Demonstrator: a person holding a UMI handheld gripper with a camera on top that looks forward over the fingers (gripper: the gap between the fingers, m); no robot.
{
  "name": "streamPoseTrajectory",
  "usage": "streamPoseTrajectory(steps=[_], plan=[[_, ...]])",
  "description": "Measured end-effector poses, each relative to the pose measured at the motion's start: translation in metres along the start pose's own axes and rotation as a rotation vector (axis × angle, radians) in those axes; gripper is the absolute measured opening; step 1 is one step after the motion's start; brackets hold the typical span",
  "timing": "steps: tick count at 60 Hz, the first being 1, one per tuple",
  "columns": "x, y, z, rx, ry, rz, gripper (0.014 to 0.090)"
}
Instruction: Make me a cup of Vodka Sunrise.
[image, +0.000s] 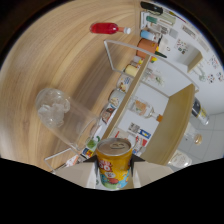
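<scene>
1. A yellow drink can is held between the two fingers of the gripper; both fingers are pressed against its sides, so the fingers are closed on the can.
2. The can's silver top with its pull tab is seen facing the camera, and a colourful print is seen on its yellow wall.
3. The whole view is tilted, so the wooden table is seen rising up and to one side of the can.
4. A clear plastic cup holding ice is found just beyond the can, on the wooden table; it is not touched by the can or by the fingers.
5. A bottle of red liquid with a white cap is seen lying on the table, well apart from the can and far beyond the cup.
6. A white wire rack is seen running away from the can along the table edge, and a row of small bottles and jars is lined up in it; their labels cannot be read.
7. A wooden panel is seen beyond the can on the rack's far side, with a pale floor behind it.
</scene>
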Motion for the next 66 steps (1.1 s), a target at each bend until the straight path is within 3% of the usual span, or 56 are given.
streamPoseTrajectory(steps=[15, 29, 35, 44, 66], plan=[[0.034, 0.014, -0.022, -0.017, 0.035, 0.306, 0.0509], [0.102, 0.077, -0.066, 0.038, 0.162, 1.164, 0.0511], [0.099, 0.112, -0.083, 0.099, 0.184, 1.528, 0.0510], [0.040, 0.150, -0.075, 0.096, 0.137, 1.894, 0.0510], [-0.164, 0.128, -0.028, -0.116, -0.160, 2.140, 0.0508]])
